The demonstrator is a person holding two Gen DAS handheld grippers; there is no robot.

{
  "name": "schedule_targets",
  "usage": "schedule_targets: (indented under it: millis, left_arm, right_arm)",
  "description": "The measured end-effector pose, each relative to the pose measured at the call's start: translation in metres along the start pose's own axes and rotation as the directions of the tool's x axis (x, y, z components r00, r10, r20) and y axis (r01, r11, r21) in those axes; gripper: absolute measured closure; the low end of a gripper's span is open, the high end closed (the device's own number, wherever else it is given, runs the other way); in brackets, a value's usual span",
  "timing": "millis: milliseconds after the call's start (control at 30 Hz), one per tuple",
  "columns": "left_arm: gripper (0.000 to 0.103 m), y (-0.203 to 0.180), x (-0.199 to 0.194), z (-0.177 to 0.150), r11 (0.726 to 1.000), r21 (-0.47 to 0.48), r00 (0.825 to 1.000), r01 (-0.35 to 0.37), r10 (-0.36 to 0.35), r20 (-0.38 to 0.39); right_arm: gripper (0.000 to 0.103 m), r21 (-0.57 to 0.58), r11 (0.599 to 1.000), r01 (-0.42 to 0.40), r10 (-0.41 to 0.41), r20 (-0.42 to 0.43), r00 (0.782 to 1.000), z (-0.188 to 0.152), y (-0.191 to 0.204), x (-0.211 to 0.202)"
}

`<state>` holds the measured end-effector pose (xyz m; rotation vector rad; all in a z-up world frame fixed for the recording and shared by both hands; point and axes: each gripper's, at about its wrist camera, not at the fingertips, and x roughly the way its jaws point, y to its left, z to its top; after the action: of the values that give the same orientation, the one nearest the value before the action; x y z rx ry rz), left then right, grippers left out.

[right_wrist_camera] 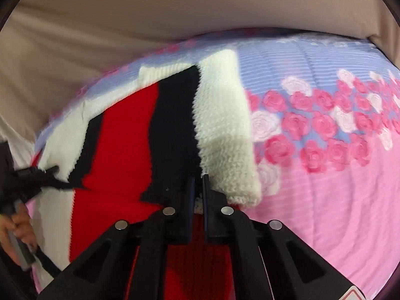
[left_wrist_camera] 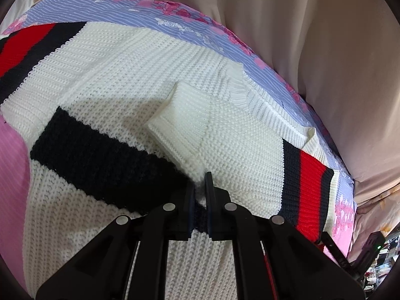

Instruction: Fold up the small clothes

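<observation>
From your left wrist, the left tool (left_wrist_camera: 200,187) is clamped on the white knit sweater (left_wrist_camera: 130,75), spread over the floral bedsheet (left_wrist_camera: 175,25) with a beige curtain (left_wrist_camera: 312,37) behind. From your right wrist, the right tool (right_wrist_camera: 198,187) pinches the sweater's striped edge (right_wrist_camera: 172,125); only here your left hand (right_wrist_camera: 22,225) shows.

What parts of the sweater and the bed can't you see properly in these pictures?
- Left wrist view: the sweater runs under the left gripper, so the pinched edge is hidden, and its bottom is cut off by the picture's edge.
- Right wrist view: the sweater is blurred, so its knit and folds are unclear. The right gripper covers the bit it pinches.
- Both views: the bedspread under the sweater is hidden.
</observation>
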<state>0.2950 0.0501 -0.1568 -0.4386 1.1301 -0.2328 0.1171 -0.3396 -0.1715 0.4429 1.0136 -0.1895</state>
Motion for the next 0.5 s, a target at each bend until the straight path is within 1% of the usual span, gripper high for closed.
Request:
schedule_targets:
  millis: [33,67,100,133,167,200,233,267,300,333,367,400,433,467,500]
  left_arm:
    - [0.095,0.000,0.000,0.000,1.000,-0.001,1.000,0.002,-0.002,0.001]
    - [0.095,0.001,-0.001,-0.001,1.000,-0.005,1.000,0.006,-0.006,0.001]
    - [0.094,0.004,-0.003,-0.002,1.000,-0.022,1.000,0.021,-0.021,-0.001]
    - [0.094,0.009,-0.008,-0.003,0.998,-0.052,0.999,0.042,-0.042,-0.003]
    - [0.094,0.013,-0.013,-0.003,0.995,-0.076,0.998,0.059,-0.059,-0.001]
    - [0.094,0.020,-0.024,-0.003,0.991,-0.106,0.996,0.086,-0.084,0.017]
    - [0.092,0.029,-0.039,-0.001,0.989,-0.115,0.994,0.098,-0.093,0.048]
    - [0.084,0.038,-0.054,0.003,0.989,-0.115,0.993,0.093,-0.084,0.083]
    - [0.078,0.051,-0.070,0.009,0.990,-0.120,0.991,0.079,-0.064,0.120]
    - [0.062,0.066,-0.084,0.015,0.989,-0.134,0.988,0.056,-0.035,0.152]
    - [0.050,0.090,-0.102,0.025,0.984,-0.174,0.982,0.027,0.007,0.191]
    - [0.046,0.118,-0.117,0.037,0.972,-0.234,0.974,0.004,0.049,0.221]
    - [0.039,0.149,-0.129,0.050,0.953,-0.304,0.967,-0.011,0.088,0.238]
    - [0.032,0.177,-0.137,0.061,0.927,-0.375,0.963,-0.023,0.121,0.242]
    - [0.030,0.205,-0.144,0.071,0.897,-0.440,0.958,-0.032,0.153,0.243]
  right_arm:
    - [0.103,0.021,1.000,-0.005,0.005,0.022,1.000,0.004,0.001,-0.009]
    - [0.103,0.012,1.000,-0.009,0.009,0.058,0.998,0.004,0.005,-0.017]
    - [0.103,-0.014,1.000,0.025,-0.024,0.080,0.996,0.002,0.007,-0.019]
    - [0.103,-0.039,0.995,0.088,-0.086,0.040,0.995,-0.001,0.007,-0.006]
    - [0.103,-0.044,0.994,0.104,-0.104,0.000,0.995,-0.005,0.005,0.007]
    - [0.103,-0.027,0.994,0.108,-0.107,0.025,0.994,-0.005,0.009,0.002]
    - [0.102,-0.020,0.994,0.111,-0.111,0.015,0.994,-0.004,0.014,-0.003]
    - [0.098,-0.014,0.995,0.103,-0.103,0.030,0.994,-0.004,0.023,-0.015]
    - [0.089,-0.009,0.996,0.092,-0.092,0.054,0.994,-0.006,0.030,-0.024]
    - [0.083,-0.010,0.997,0.078,-0.077,0.070,0.995,-0.010,0.036,-0.030]
    - [0.079,-0.018,0.998,0.059,-0.057,0.074,0.996,-0.017,0.044,-0.037]
    - [0.072,-0.032,0.999,0.043,-0.041,0.069,0.997,-0.025,0.055,-0.043]
    - [0.068,-0.044,0.998,0.036,-0.033,0.062,0.998,-0.034,0.063,-0.047]
    - [0.067,-0.059,0.998,0.027,-0.025,0.046,0.999,-0.041,0.075,-0.048]
    - [0.067,-0.079,0.997,0.013,-0.012,0.019,1.000,-0.055,0.083,-0.053]
